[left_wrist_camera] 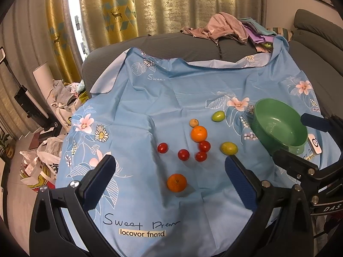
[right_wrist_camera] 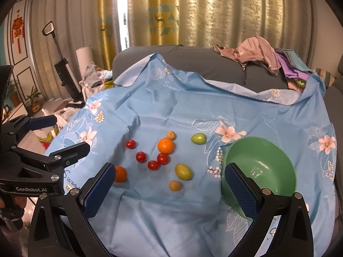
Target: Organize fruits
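Observation:
Loose fruit lies on a blue floral cloth (left_wrist_camera: pixel 163 98): two oranges (left_wrist_camera: pixel 177 182) (left_wrist_camera: pixel 199 133), several red tomatoes (left_wrist_camera: pixel 183 154), two green fruits (left_wrist_camera: pixel 229 148) (left_wrist_camera: pixel 218 116) and a small tan fruit (left_wrist_camera: pixel 194 122). An empty green bowl (left_wrist_camera: pixel 278 126) stands at the right. My left gripper (left_wrist_camera: pixel 169 167) is open and empty, above the near orange. In the right wrist view my right gripper (right_wrist_camera: pixel 167 171) is open and empty, with the fruit (right_wrist_camera: pixel 166 145) ahead, a second tan fruit (right_wrist_camera: pixel 175 185) near and the bowl (right_wrist_camera: pixel 259 171) behind its right finger.
The cloth covers a grey sofa (left_wrist_camera: pixel 182 45) with a pile of clothes (left_wrist_camera: pixel 231 30) at the back right. A small white device (left_wrist_camera: pixel 315 143) lies beside the bowl. Bags and clutter (left_wrist_camera: pixel 42 160) sit on the floor at the left, by curtains (right_wrist_camera: pixel 214 10) and a vacuum (right_wrist_camera: pixel 64 68).

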Demonstrator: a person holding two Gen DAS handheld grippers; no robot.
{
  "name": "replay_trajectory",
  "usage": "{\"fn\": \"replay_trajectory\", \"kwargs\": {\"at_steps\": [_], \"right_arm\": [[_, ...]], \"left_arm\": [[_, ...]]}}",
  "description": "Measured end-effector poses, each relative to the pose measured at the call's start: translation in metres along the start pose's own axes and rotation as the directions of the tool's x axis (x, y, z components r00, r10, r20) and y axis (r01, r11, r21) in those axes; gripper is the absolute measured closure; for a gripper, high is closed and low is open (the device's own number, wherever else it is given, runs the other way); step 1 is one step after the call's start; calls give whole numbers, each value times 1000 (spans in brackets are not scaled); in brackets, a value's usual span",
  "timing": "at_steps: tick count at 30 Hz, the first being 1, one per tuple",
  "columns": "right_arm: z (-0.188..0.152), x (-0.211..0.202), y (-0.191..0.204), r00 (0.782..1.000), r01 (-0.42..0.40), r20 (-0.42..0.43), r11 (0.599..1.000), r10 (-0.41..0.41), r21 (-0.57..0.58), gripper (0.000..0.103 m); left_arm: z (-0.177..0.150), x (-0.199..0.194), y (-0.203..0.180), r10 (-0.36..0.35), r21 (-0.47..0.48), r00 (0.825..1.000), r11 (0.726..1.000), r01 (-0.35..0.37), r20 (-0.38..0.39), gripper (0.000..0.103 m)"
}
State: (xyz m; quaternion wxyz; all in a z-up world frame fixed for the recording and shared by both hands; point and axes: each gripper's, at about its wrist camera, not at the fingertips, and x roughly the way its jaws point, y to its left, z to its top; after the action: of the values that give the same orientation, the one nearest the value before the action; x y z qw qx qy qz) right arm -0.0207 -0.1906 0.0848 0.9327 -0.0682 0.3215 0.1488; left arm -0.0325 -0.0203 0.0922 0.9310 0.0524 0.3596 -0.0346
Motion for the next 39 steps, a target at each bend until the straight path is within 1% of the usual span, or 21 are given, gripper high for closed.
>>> {"fn": "replay_trajectory", "kwargs": {"at_steps": [20,25,27,30,32,36,39], "right_arm": [[0,1,0,1000,0,-1,1000,0,1,1],[0,2,0,1000,1,-2,1000,-1,1,1],[-1,3,2,1000,3,-7,1000,-3,4,1],[-7,10,2,1000,-13,-26,1000,14,23,1],[-16,19,1,998,-37,-54,998,40,41,1],[-34,39,-4,990,-89,-101,994,96,70,1],[-43,54,-10,983,-123,-125,987,135,101,4]], "left_arm": [[-2,1,-4,-14,8,1000,1000,14,-3,1],[-4,5,-2,-34,1,999,999,34,-16,1],[-7,11,1,-49,-8,998,999,49,-27,1],[-18,23,6,-53,-15,997,999,52,-58,1],[-30,37,12,-73,-38,992,997,70,-101,1],[-51,56,20,-101,-54,983,994,94,-153,1],[-61,71,24,-130,-81,974,990,117,-186,2]]}}
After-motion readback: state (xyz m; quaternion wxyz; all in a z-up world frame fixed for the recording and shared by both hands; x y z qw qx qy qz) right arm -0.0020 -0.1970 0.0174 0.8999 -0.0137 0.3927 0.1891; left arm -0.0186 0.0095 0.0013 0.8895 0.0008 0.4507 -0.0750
